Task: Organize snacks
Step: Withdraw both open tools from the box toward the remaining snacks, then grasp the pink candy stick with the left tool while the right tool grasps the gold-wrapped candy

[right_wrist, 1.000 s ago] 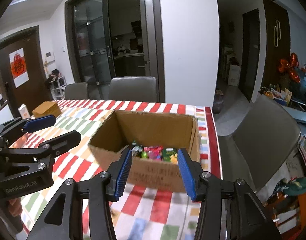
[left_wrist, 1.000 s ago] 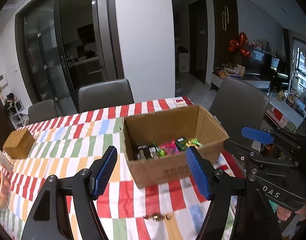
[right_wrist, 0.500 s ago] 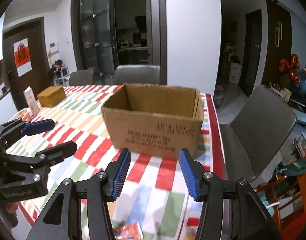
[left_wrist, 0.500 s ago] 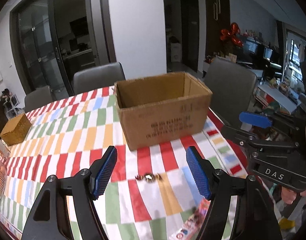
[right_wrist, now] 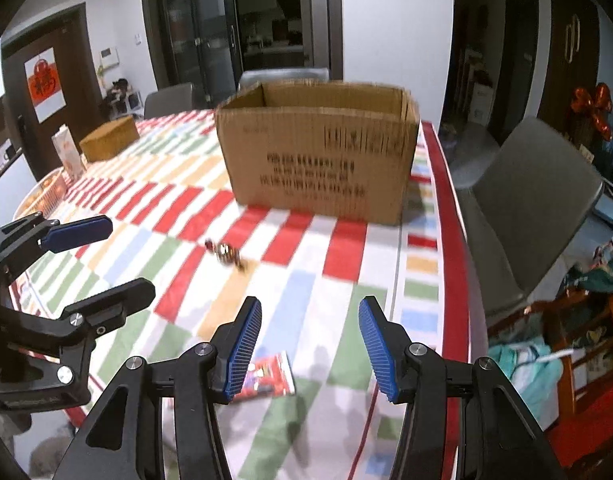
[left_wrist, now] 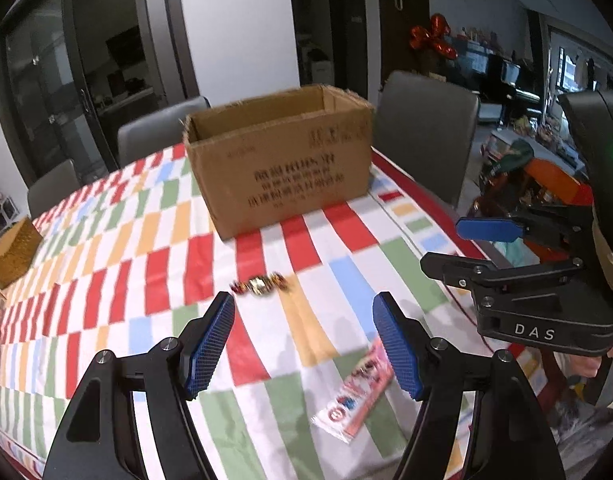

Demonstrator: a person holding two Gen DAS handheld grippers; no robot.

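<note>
Both grippers, left gripper (left_wrist: 303, 342) and right gripper (right_wrist: 309, 347), are hanging unclenched and empty, angling toward 2 loose snacks, a flat packet (right_wrist: 268, 376) and wrapped candy (left_wrist: 259, 285), lying before the cardboard box (right_wrist: 320, 152).

An open brown cardboard box (right_wrist: 322, 152) stands on the table's checked red, green, blue and yellow cloth (right_wrist: 302, 300), near its right edge, with grey chairs (left_wrist: 422, 144) behind it and to its right. Before the box lies a small twisted gold-and-red sweet (left_wrist: 260, 284), and nearer still, close to the front edge, a flat red-and-white snack packet (left_wrist: 356, 396). Far to the left on the cloth sits a small woven golden box (right_wrist: 108, 138).
</note>
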